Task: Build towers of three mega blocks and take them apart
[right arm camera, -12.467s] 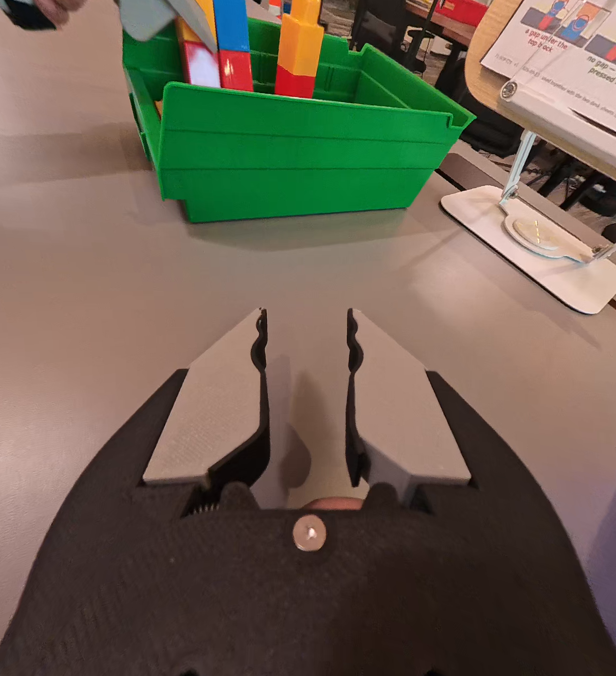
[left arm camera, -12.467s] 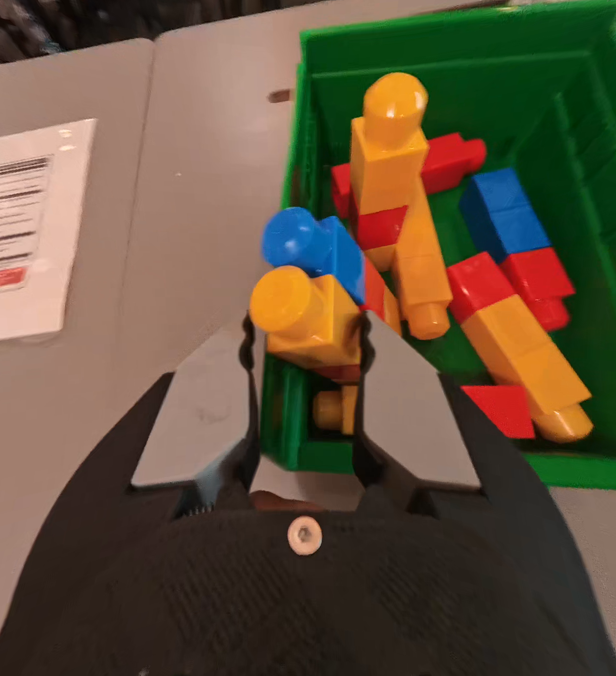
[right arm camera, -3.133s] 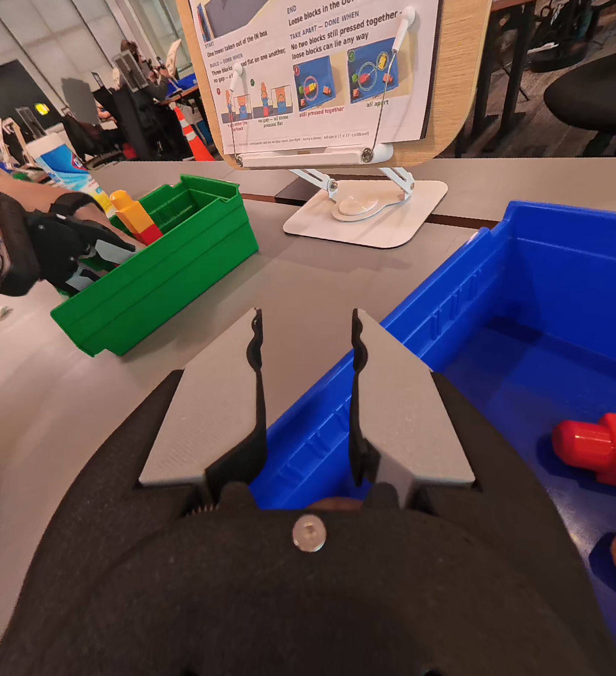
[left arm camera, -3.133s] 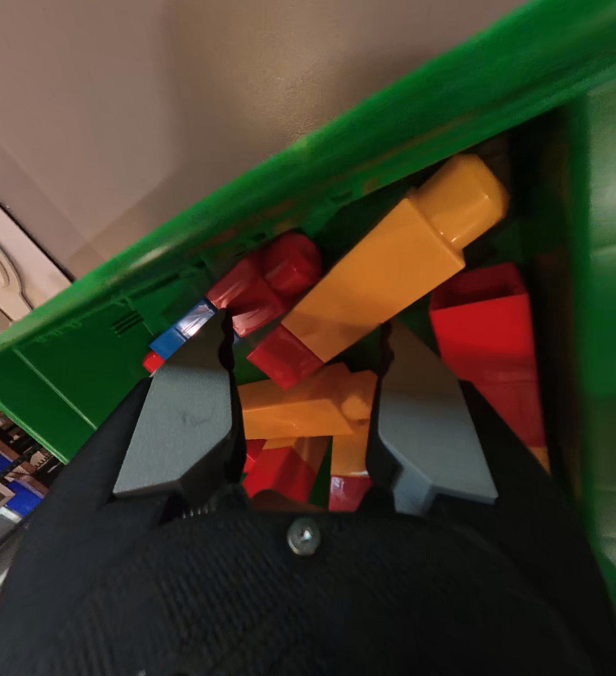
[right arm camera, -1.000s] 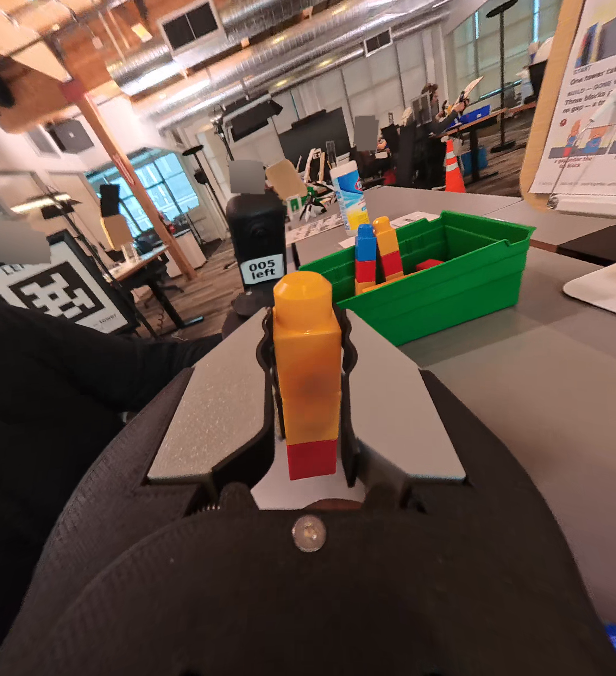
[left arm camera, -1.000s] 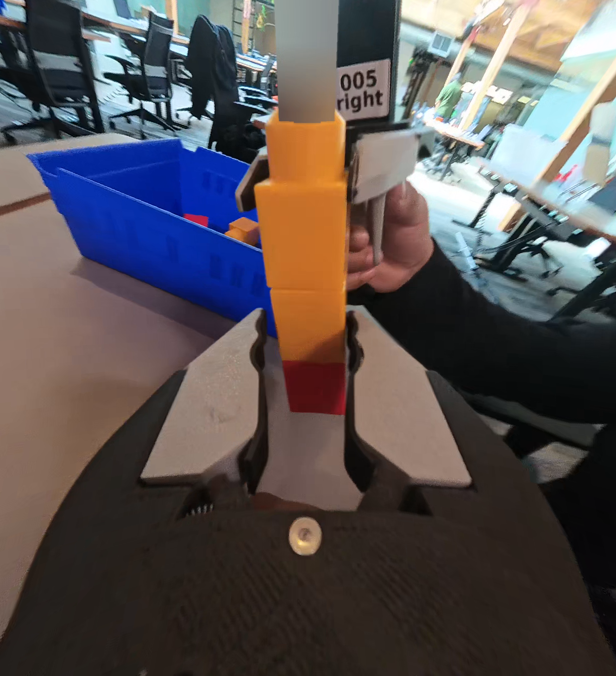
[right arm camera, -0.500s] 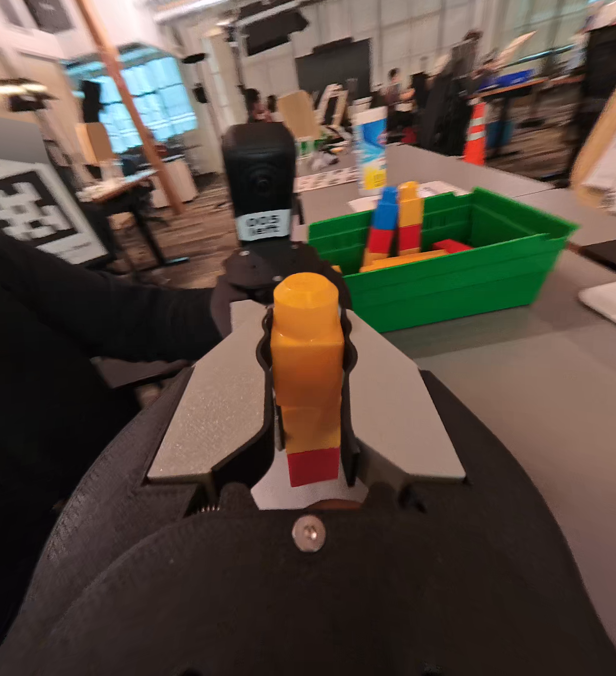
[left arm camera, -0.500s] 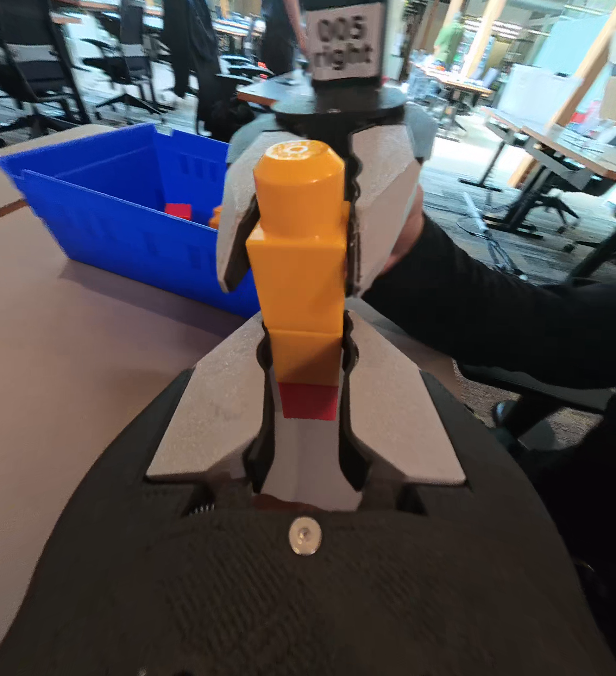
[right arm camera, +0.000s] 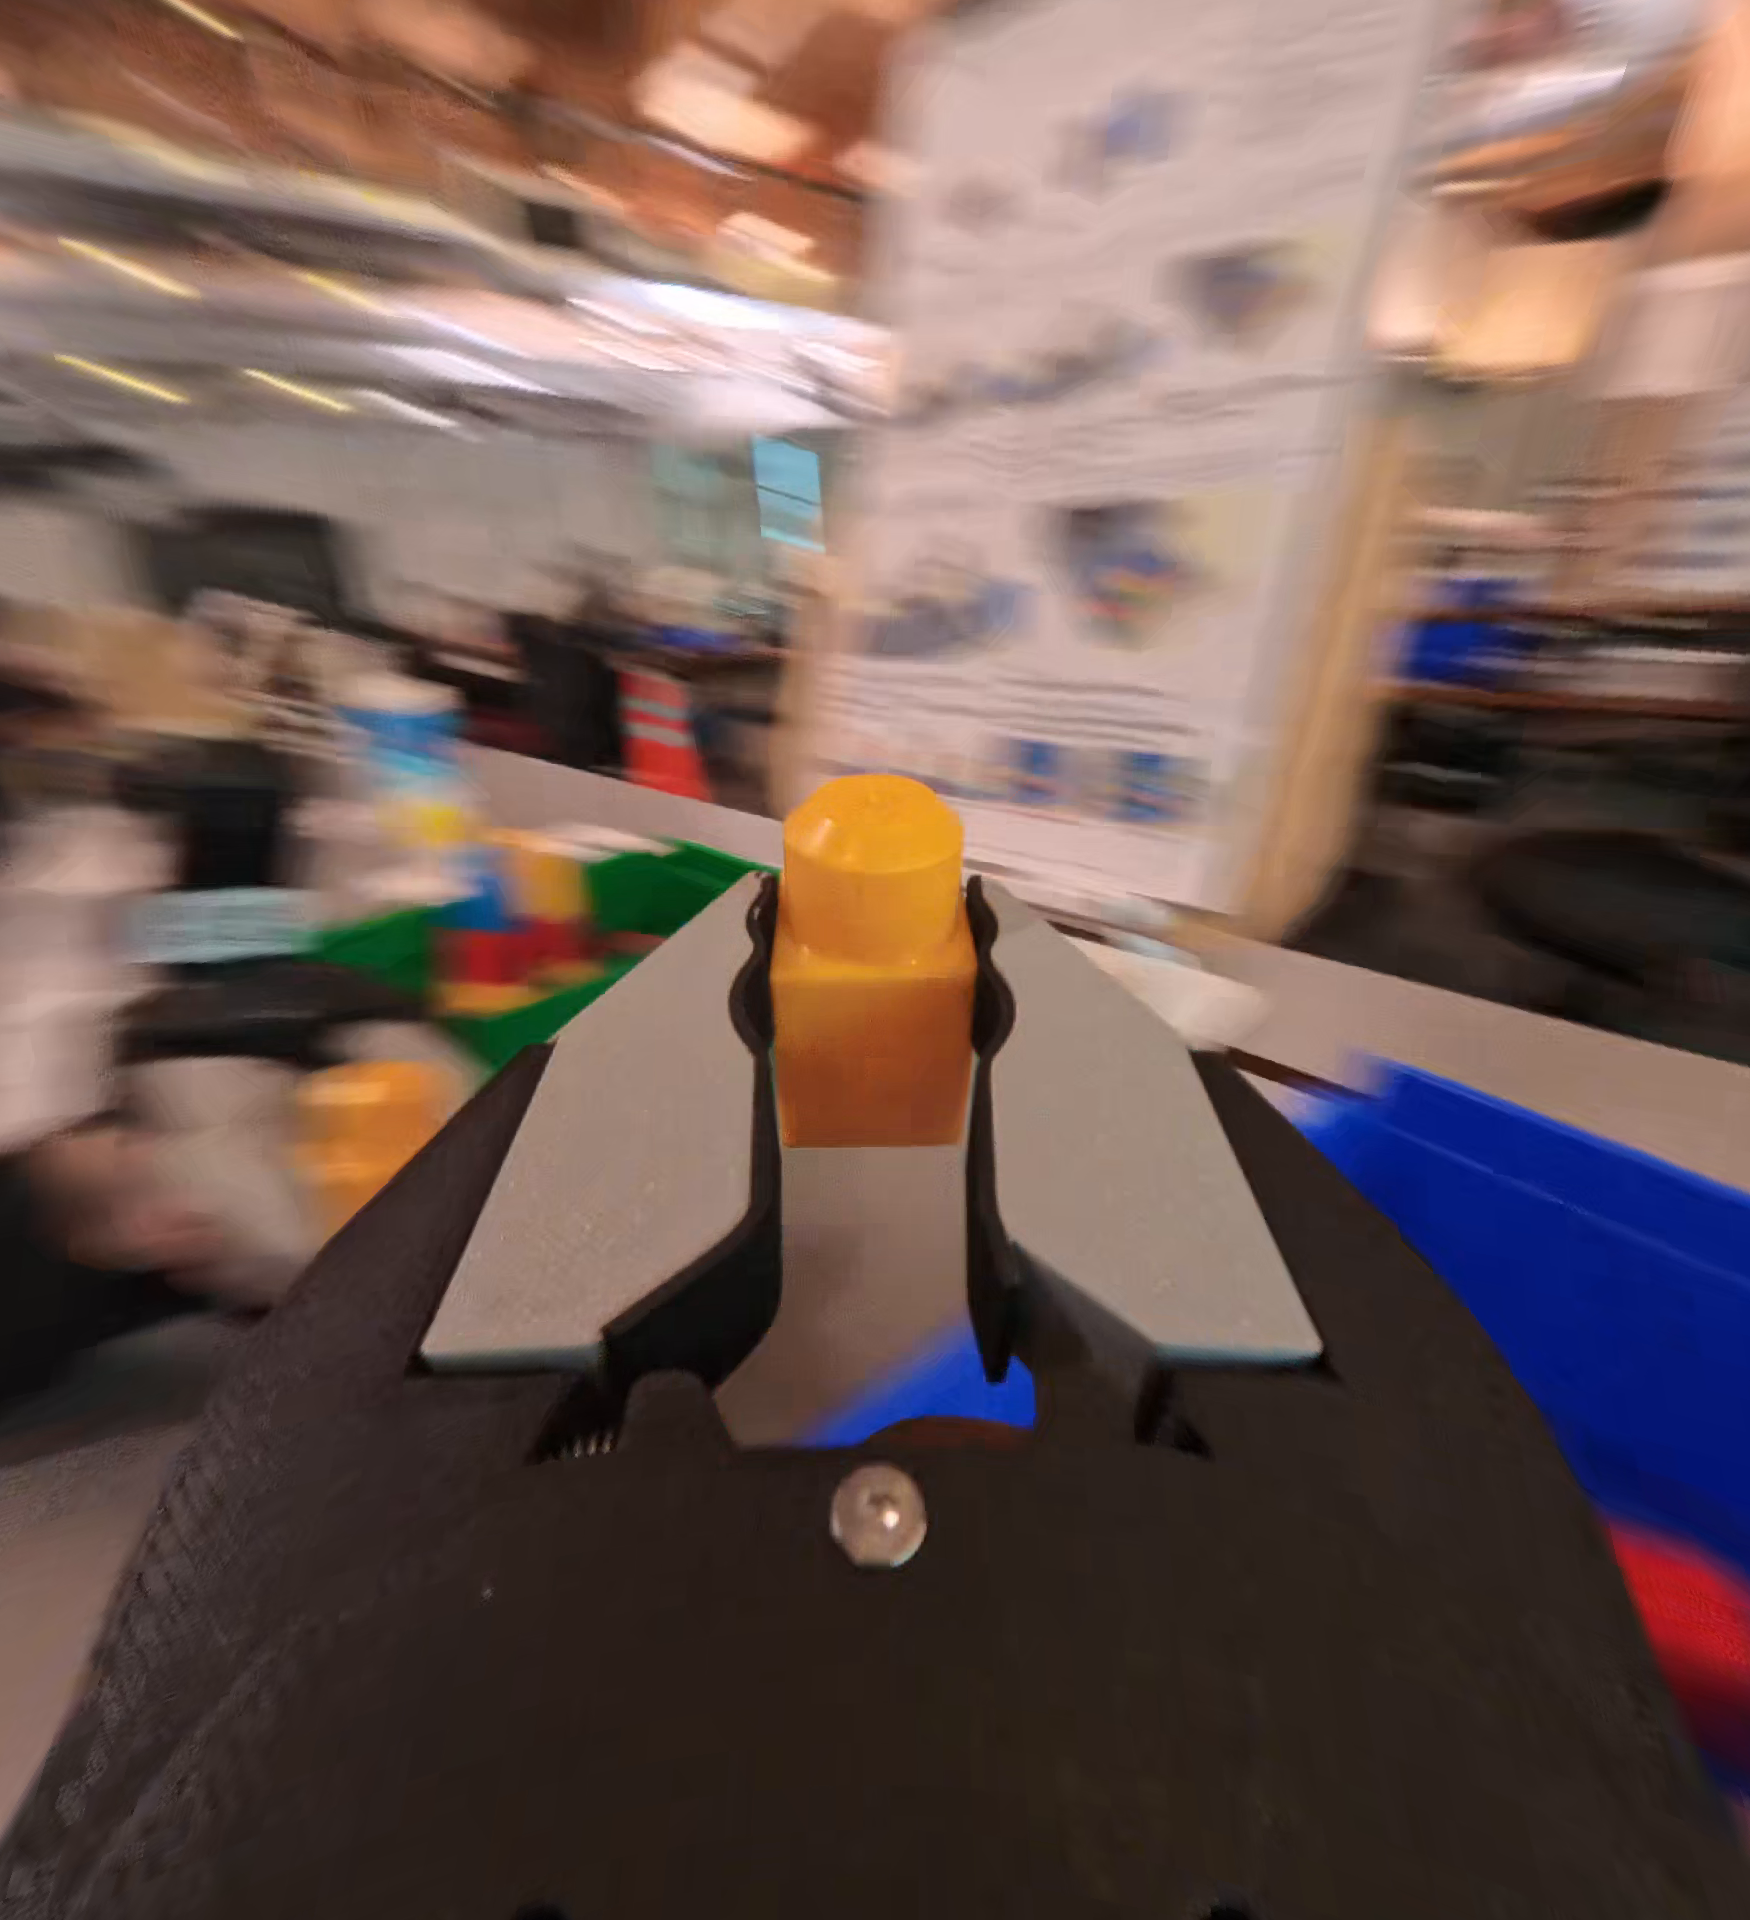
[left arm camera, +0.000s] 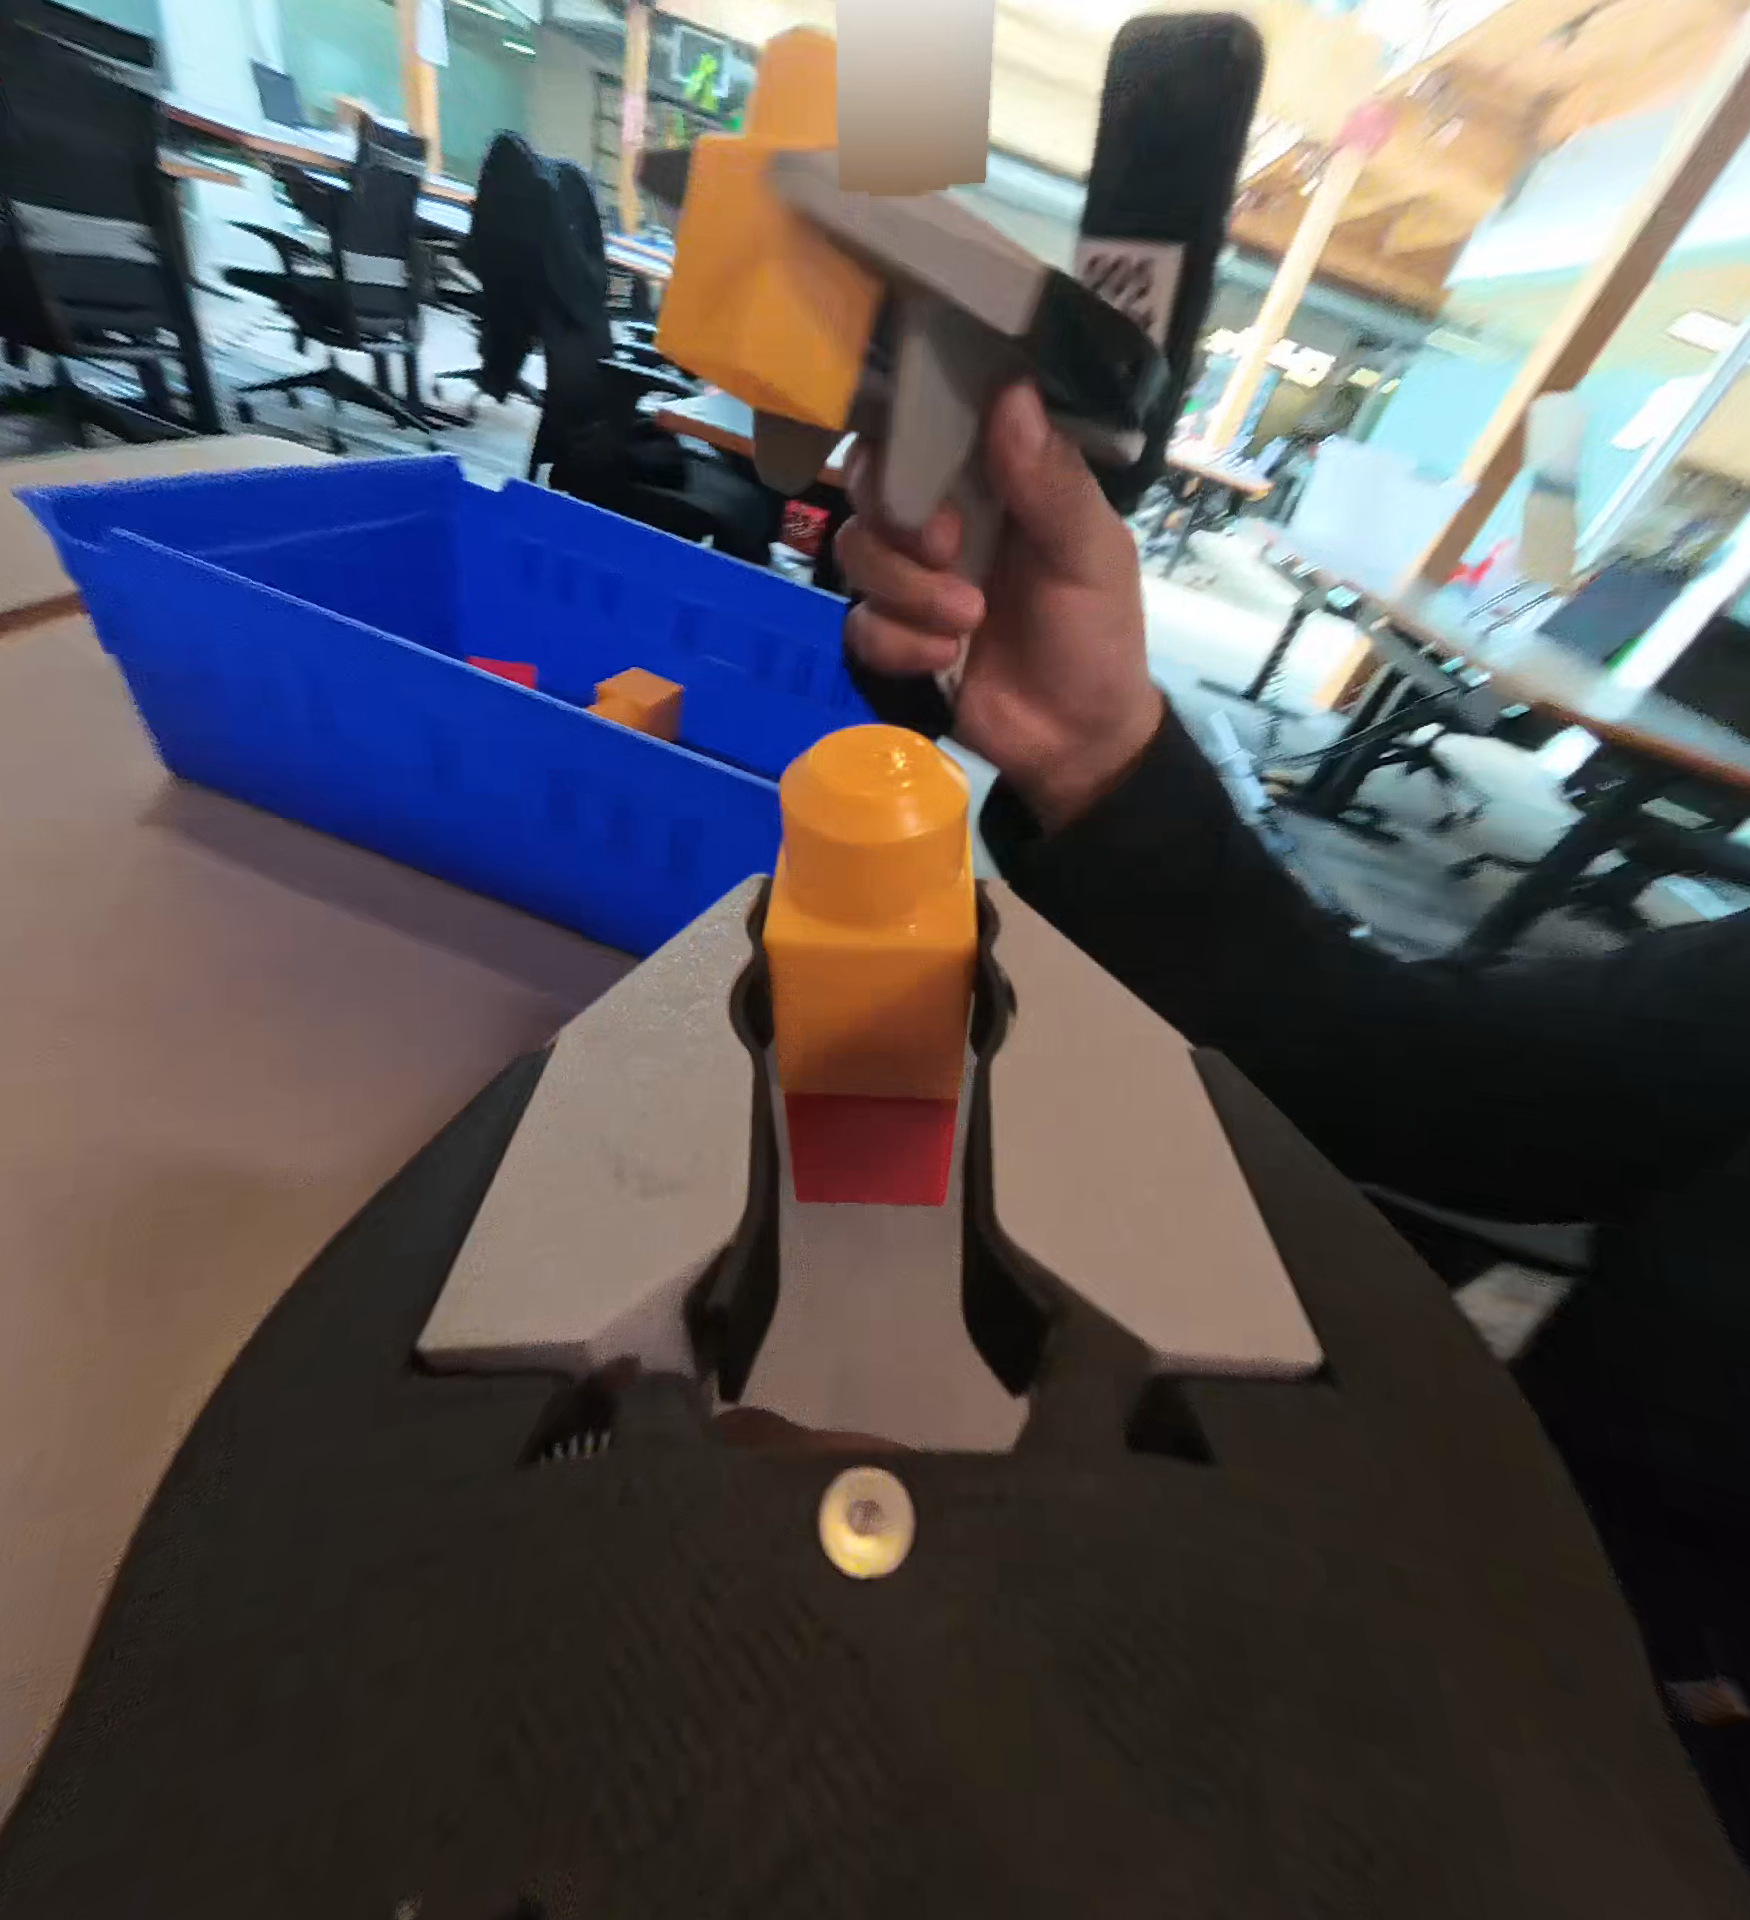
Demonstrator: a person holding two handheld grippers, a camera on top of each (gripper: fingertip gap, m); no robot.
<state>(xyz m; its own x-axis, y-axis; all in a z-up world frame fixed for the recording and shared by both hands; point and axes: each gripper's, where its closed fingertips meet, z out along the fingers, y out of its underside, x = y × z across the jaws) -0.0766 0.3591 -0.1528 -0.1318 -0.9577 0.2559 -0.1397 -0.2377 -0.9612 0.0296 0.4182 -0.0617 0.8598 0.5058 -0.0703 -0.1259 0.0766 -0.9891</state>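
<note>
My left gripper (left arm camera: 869, 971) is shut on an orange block (left arm camera: 869, 935) that sits on a red block (left arm camera: 869, 1148), both between its fingers. My right gripper (right arm camera: 869, 961) is shut on a single orange block (right arm camera: 869, 997). In the left wrist view the right gripper (left arm camera: 819, 312) shows up high, above the blue bin (left arm camera: 414, 717), with its orange block (left arm camera: 762, 291) tilted. The right wrist view is blurred by motion; the left gripper's orange block shows faintly at its left (right arm camera: 372, 1127).
The blue bin holds a red block (left arm camera: 505, 670) and an orange block (left arm camera: 639, 701); it also shows at the right of the right wrist view (right arm camera: 1577, 1278). A green bin (right arm camera: 538, 966) with several blocks stands farther back. A sheet on a stand (right arm camera: 1110, 468) is behind. About 15 cm separates my left fingertips from my right.
The top orange block has come off the tower. My right gripper lifted away with it, up and to the side. My left gripper keeps the orange and red blocks.
</note>
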